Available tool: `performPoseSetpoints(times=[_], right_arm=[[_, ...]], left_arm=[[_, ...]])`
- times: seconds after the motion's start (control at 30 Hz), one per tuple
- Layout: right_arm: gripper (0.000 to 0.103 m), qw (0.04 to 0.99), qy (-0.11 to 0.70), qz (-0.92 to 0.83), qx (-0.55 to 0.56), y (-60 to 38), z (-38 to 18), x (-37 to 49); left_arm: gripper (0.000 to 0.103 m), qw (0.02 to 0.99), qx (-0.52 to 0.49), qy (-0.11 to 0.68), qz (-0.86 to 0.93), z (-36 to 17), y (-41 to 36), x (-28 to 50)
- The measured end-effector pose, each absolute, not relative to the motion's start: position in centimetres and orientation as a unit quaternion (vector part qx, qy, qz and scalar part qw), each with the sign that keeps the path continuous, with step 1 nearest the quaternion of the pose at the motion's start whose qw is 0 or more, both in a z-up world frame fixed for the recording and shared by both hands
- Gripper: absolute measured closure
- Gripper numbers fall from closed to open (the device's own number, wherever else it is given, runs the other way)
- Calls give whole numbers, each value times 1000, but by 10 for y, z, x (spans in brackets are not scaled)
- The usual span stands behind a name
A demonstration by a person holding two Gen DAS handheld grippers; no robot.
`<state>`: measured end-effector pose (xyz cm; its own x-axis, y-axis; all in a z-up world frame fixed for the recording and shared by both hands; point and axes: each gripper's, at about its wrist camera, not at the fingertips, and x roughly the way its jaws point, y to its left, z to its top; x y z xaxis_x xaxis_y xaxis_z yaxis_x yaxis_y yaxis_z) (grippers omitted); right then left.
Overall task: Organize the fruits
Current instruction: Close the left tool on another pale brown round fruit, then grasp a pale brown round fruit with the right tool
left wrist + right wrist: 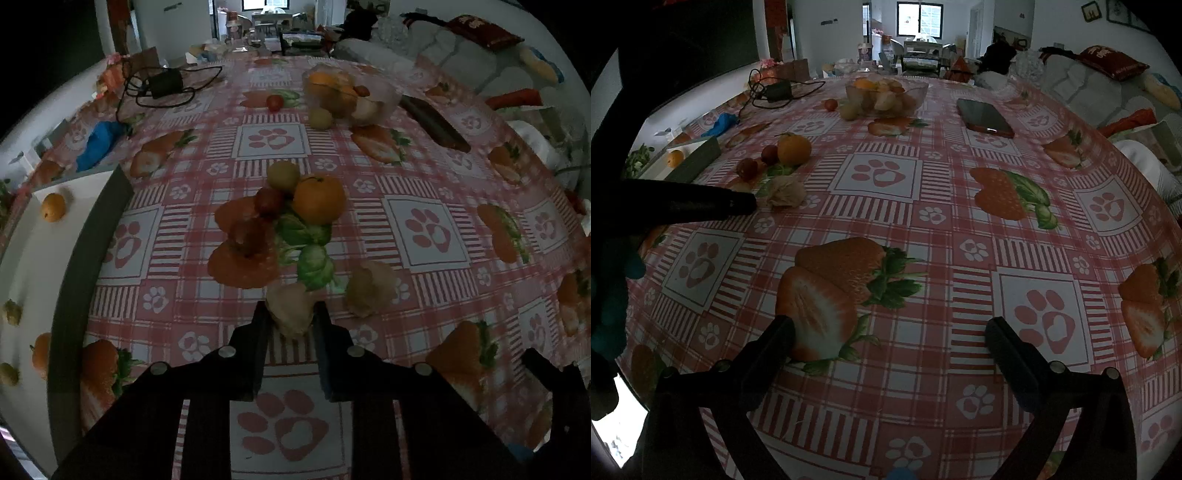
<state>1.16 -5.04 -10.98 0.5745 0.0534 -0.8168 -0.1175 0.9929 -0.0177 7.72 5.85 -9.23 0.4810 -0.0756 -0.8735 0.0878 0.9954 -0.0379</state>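
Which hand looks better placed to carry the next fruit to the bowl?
Left. Its claw is already shut on a papery husked fruit. The right claw hangs open over bare tablecloth, with no fruit near it.

Right claw (890, 336) open above tablecloth (960, 229); orange (793, 148), phone (984, 118) beyond

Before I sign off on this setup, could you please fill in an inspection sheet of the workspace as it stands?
Surface: tablecloth with strawberry and paw prints.
Job's things: orange, green fruit, two red fruits, husked fruit loose; clear bowl with fruit; white tray holds a few fruits.
Clutter: phone, blue item.
Grippers: left gripper shut on pale husked fruit; right gripper open, empty.
Cables: adapter with cord.
Surroundings: sofa, dim room.
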Motion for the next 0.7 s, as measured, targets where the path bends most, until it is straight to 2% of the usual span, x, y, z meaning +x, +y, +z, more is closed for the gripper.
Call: performPoseSetpoints(times=[0.4, 0.7], right_arm=[[0, 839, 539, 60, -41, -43, -107, 32], [0, 827, 551, 106, -18, 0, -103, 79]], left_arm=[[78, 871, 28, 490, -14, -93, 110, 38], [78, 876, 11, 481, -8, -94, 130, 18]])
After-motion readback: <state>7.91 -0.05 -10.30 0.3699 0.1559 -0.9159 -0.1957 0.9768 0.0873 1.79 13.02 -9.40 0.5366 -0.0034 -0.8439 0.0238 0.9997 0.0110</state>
